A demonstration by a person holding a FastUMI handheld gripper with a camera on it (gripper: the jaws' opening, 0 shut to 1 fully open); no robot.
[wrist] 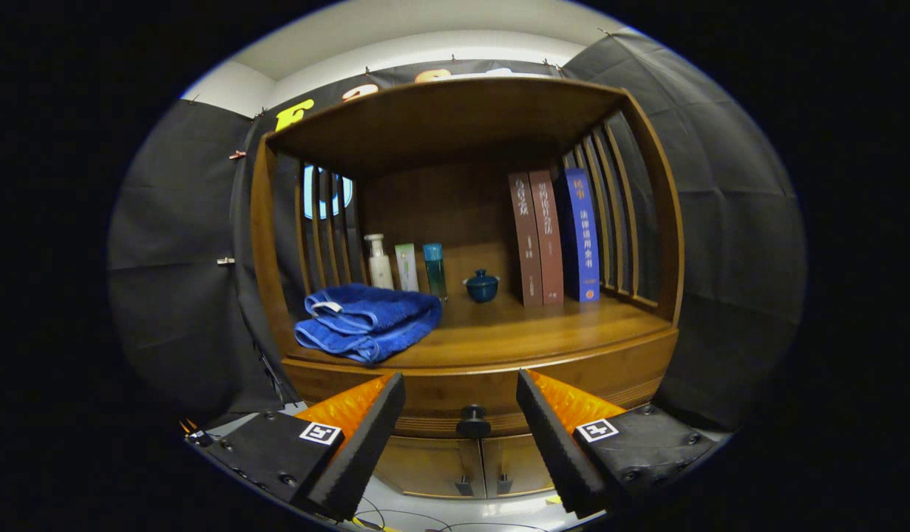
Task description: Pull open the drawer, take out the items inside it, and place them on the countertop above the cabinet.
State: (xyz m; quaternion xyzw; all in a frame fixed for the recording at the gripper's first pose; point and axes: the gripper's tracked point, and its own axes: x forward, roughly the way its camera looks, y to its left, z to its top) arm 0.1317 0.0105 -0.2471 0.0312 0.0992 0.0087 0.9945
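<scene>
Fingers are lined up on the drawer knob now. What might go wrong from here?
1. The open gripper brackets the small black round knob without touching it; closing off-centre could let it slip out.
2. The folded blue towel overhangs the wooden countertop edge, so setting items there may nudge it off.

The drawer [469, 403] is a shallow, dark-brown wooden front running across the cabinet [462, 310], directly under the counter [543, 332] and above two small doors. It is closed, its face flush with the cabinet. A round black knob [473, 421] sits at its middle, at 12 o'clock just ahead of the fingers [358, 436], which stand spread wide on either side of it without touching.
</scene>
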